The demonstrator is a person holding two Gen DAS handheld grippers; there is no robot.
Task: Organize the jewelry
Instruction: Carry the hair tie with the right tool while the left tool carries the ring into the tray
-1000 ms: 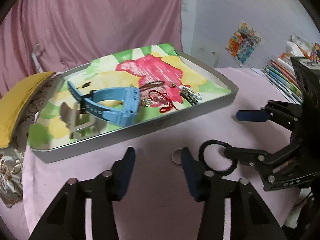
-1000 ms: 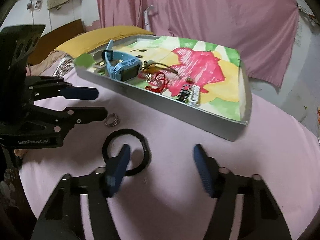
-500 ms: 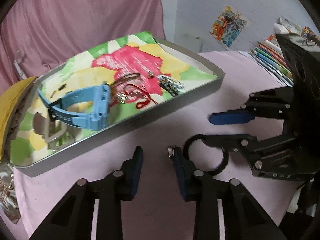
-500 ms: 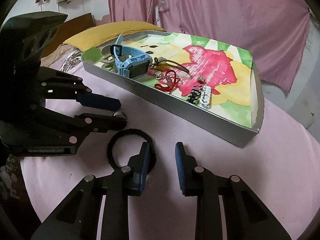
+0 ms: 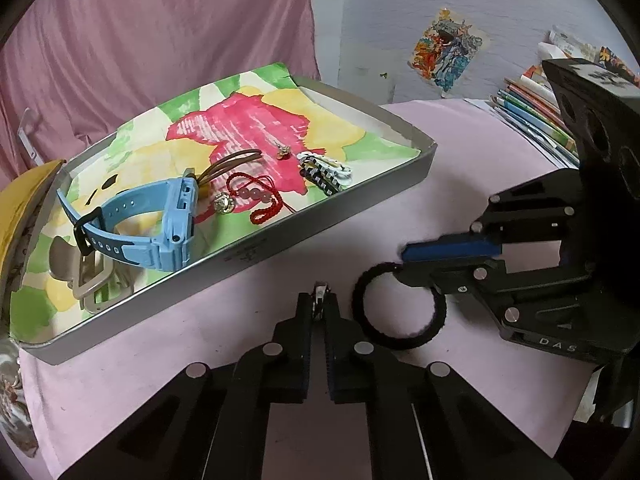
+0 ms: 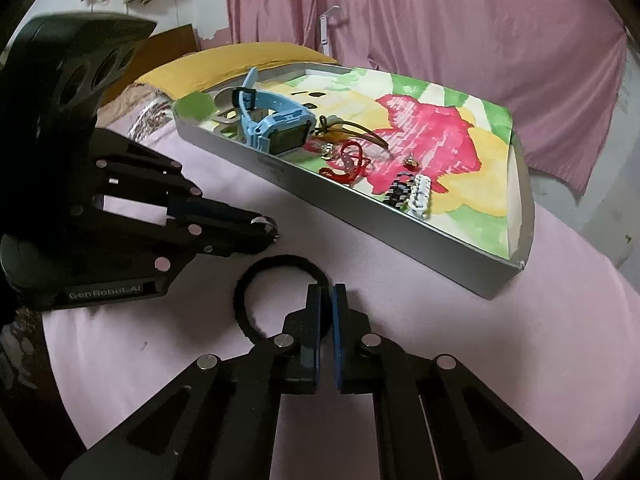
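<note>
My left gripper [image 5: 319,304] is shut on a small silver ring [image 5: 320,295] on the pink cloth; it also shows in the right wrist view [image 6: 270,230]. My right gripper [image 6: 326,294] is shut on the right side of a black hair band [image 6: 256,280] that lies on the cloth; the band also shows in the left wrist view [image 5: 384,332], with the right gripper [image 5: 404,264] on its far edge. The grey tray [image 5: 320,220] with a flowered lining holds a blue watch [image 5: 160,220], a red cord bracelet [image 5: 260,196], a beaded bracelet [image 5: 324,172] and a beige hair claw [image 5: 92,276].
A yellow cushion [image 6: 240,60] lies behind the tray's left end. A stack of books [image 5: 540,112] sits at the right. A pink curtain [image 6: 440,20] hangs behind. The tray's near wall [image 6: 360,220] runs just beyond both grippers.
Both grippers have closed from open: the left around the silver ring, the right onto the rim of the black hair band.
</note>
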